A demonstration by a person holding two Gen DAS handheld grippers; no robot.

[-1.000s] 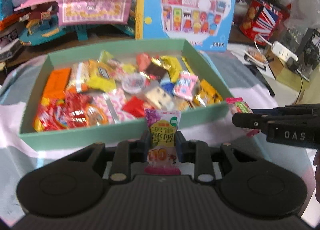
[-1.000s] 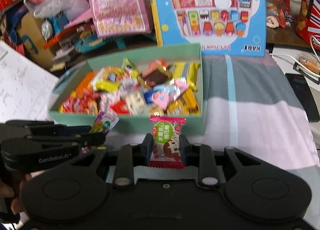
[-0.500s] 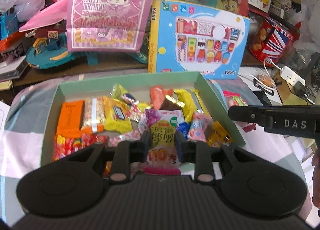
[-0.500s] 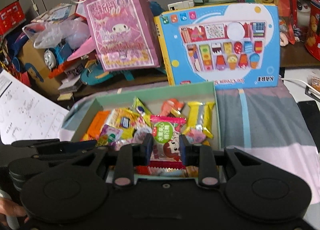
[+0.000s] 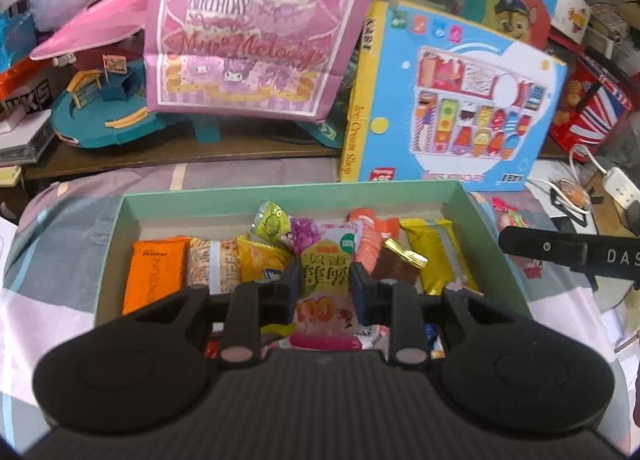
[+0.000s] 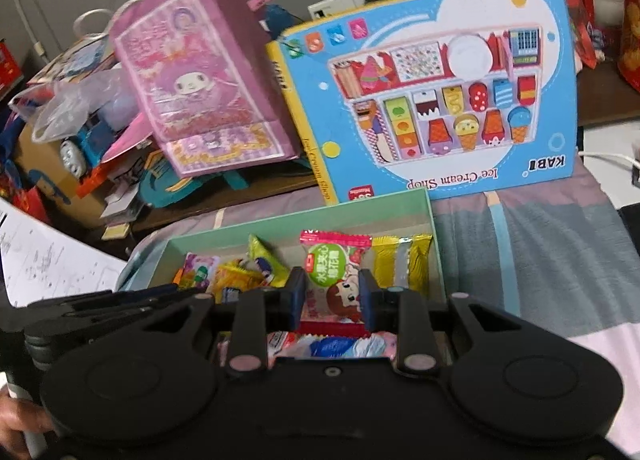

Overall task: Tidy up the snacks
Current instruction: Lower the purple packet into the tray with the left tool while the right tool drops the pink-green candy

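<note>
My left claw point(image 5: 324, 280): it grips a purple snack packet point(image 5: 325, 260), above the green box point(image 5: 280, 192).
My right claw point(image 6: 331, 296): it grips a red-edged candy packet point(image 6: 334, 272), above the same box.

"Ice Cream Shop", seemingly "KABI", on blue box point(image 6: 432, 100)

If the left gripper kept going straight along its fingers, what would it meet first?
Probably the snacks piled in the green box. The left gripper, shut on a purple packet, points down over the box's middle. Depth is unclear, so which snack comes first I cannot tell.
</note>
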